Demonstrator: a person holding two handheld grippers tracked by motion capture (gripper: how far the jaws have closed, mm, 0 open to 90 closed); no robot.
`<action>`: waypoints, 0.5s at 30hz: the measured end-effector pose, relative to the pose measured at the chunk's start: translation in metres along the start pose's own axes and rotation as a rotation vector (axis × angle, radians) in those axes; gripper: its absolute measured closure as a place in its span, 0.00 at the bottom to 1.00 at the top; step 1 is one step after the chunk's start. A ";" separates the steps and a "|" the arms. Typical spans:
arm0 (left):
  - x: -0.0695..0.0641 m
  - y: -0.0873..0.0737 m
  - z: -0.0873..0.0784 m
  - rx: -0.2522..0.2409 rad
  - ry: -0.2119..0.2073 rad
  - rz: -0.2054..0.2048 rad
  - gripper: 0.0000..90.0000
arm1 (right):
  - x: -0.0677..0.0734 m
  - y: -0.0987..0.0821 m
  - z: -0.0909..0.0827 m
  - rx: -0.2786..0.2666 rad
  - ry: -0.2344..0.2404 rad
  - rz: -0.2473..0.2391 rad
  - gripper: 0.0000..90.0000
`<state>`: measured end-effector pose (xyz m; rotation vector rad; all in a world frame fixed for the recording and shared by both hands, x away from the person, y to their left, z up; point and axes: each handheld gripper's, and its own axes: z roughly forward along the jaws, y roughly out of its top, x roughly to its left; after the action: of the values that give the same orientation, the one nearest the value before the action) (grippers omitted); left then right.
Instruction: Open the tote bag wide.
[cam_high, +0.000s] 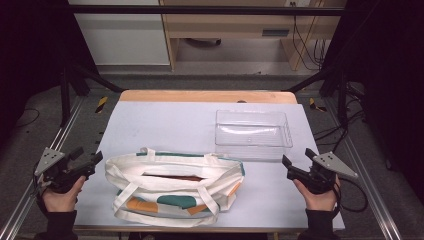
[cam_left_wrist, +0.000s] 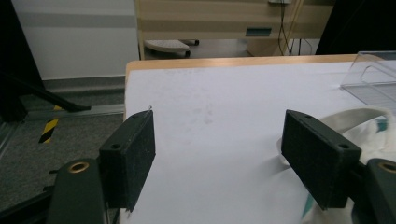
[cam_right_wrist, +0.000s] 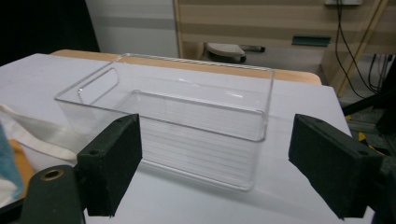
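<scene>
table (cam_high: 165, 120), both hands flanking bag (cam_high: 175, 187)

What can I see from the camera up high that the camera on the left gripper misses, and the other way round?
The high view alone takes in both hands, the right gripper, the whole tote bag and the whole clear plastic box. The left gripper view alone gives a close look between the left gripper's open jaws, with nothing held. Both share the white table top, part of the bag and part of the box.
</scene>
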<state>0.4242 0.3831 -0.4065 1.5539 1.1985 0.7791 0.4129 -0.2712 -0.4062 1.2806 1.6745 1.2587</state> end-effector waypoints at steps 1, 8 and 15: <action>0.000 0.000 0.000 0.000 0.000 0.000 0.29 | 0.000 0.000 0.000 0.000 0.000 0.000 0.20; -0.013 0.011 -0.002 -0.003 -0.077 -0.013 0.33 | 0.030 0.011 0.009 0.022 0.105 -0.013 0.25; -0.030 0.019 -0.002 0.009 -0.130 0.008 0.36 | 0.063 0.017 0.019 0.060 0.197 -0.083 0.28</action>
<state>0.4188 0.3551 -0.3856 1.5924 1.1027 0.6687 0.4173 -0.2046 -0.3938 1.1387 1.8970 1.3296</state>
